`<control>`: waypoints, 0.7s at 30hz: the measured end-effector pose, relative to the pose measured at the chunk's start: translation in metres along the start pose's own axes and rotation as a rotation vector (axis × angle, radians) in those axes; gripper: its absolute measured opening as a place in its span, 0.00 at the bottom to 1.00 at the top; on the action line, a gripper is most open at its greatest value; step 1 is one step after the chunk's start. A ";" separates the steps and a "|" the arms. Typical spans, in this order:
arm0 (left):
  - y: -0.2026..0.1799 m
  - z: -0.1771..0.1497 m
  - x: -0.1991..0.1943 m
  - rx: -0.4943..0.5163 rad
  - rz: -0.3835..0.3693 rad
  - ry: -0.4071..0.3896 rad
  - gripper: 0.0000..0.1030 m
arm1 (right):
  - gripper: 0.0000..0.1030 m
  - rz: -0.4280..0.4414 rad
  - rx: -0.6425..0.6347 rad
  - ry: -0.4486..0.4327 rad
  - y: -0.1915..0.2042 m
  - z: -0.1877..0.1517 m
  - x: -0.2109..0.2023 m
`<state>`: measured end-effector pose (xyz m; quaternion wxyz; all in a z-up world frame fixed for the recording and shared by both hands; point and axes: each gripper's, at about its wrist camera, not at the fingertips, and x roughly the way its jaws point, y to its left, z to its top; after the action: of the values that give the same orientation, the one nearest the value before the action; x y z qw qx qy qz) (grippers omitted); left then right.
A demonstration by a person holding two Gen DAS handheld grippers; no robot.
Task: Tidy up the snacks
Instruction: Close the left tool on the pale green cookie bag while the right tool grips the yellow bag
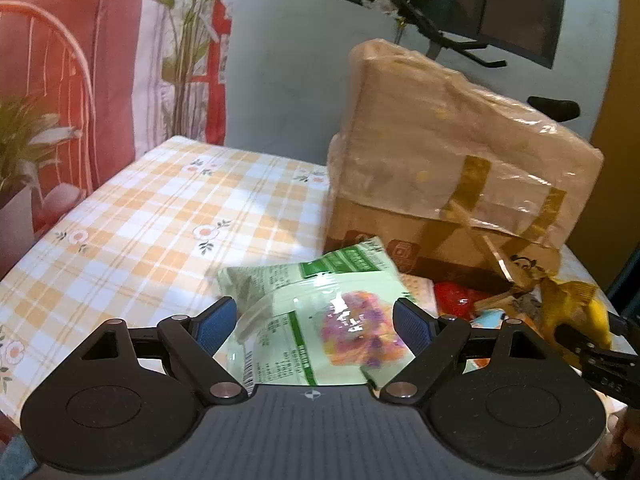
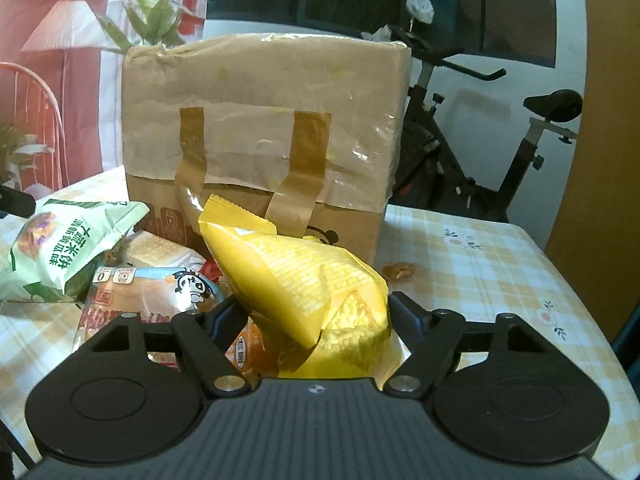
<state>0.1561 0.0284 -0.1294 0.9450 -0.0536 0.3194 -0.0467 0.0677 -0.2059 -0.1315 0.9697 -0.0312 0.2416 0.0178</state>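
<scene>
Left wrist view: the left gripper (image 1: 314,320) has its jaws spread wide around a pale green plastic snack bag (image 1: 320,320), pads not pressing it. The bag lies on a yellow-checked table (image 1: 160,220) before a tape-wrapped cardboard box (image 1: 452,160).

Right wrist view: the right gripper (image 2: 316,316) straddles a yellow crinkled snack packet (image 2: 304,280); whether its jaws are pressing the packet cannot be told. Other wrapped snacks (image 2: 160,284) lie just beside it.
</scene>
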 end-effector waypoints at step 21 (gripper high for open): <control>0.019 -0.011 0.053 -0.174 -0.064 0.048 1.00 | 0.76 0.003 -0.036 -0.044 0.006 -0.011 0.000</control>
<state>0.1926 0.0404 -0.1726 0.9269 -0.1446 0.3428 -0.0503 0.0616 -0.2012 -0.1416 0.9741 -0.0480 0.2198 0.0243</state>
